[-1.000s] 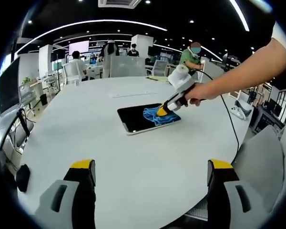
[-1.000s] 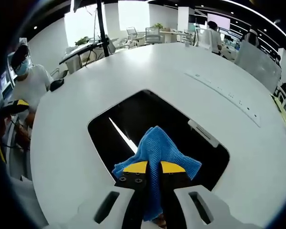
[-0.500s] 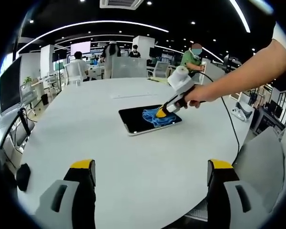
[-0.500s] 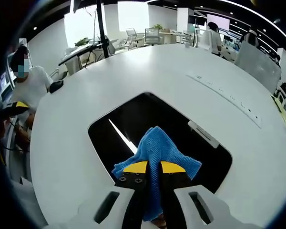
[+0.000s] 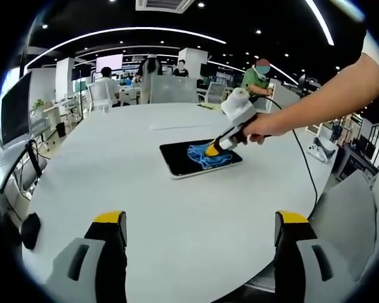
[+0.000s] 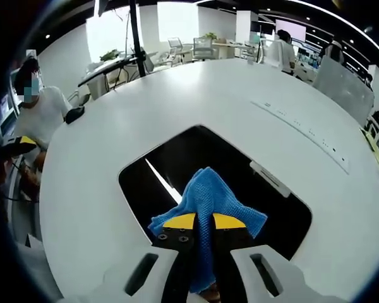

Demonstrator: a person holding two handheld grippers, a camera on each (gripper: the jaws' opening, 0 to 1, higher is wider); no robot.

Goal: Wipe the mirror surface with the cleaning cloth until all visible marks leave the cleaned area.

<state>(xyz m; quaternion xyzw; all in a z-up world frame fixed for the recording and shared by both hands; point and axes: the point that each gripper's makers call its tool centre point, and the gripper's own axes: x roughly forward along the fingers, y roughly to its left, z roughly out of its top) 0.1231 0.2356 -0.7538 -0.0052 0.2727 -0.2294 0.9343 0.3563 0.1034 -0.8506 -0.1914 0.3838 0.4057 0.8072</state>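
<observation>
One mirror (image 6: 240, 189) lies flat out on the white counter (image 6: 196, 95), a dark glossy rectangle with rounded corners and a thin pale rim, and a bright streak of reflected ceiling light cuts across its surface. In the left gripper view the mirror (image 5: 183, 161) sits well beyond the left tongs (image 5: 201, 228), its long axis running across the counter (image 5: 114, 183) and rising slightly toward the far side where the person's hand (image 5: 256, 129) comes in. One cleaning cloth (image 6: 208, 205), blue with a knobbly weave, is bunched on the mirror at its near edge, fanning to a point that aims toward the mirror's centre. The right tongs (image 6: 203, 222) are clenched on that cloth, yellow tips pressed together with the fabric pinched between them and a tail of it running down between the two jaws. From the left gripper view the right tongs (image 5: 212, 150) tilt down onto the mirror, the cloth (image 5: 208, 156) spread beneath the tip on the half of the mirror nearer the hand. The left tongs stand released, two yellow-tipped jaws wide apart above bare counter, grasping nothing.
</observation>
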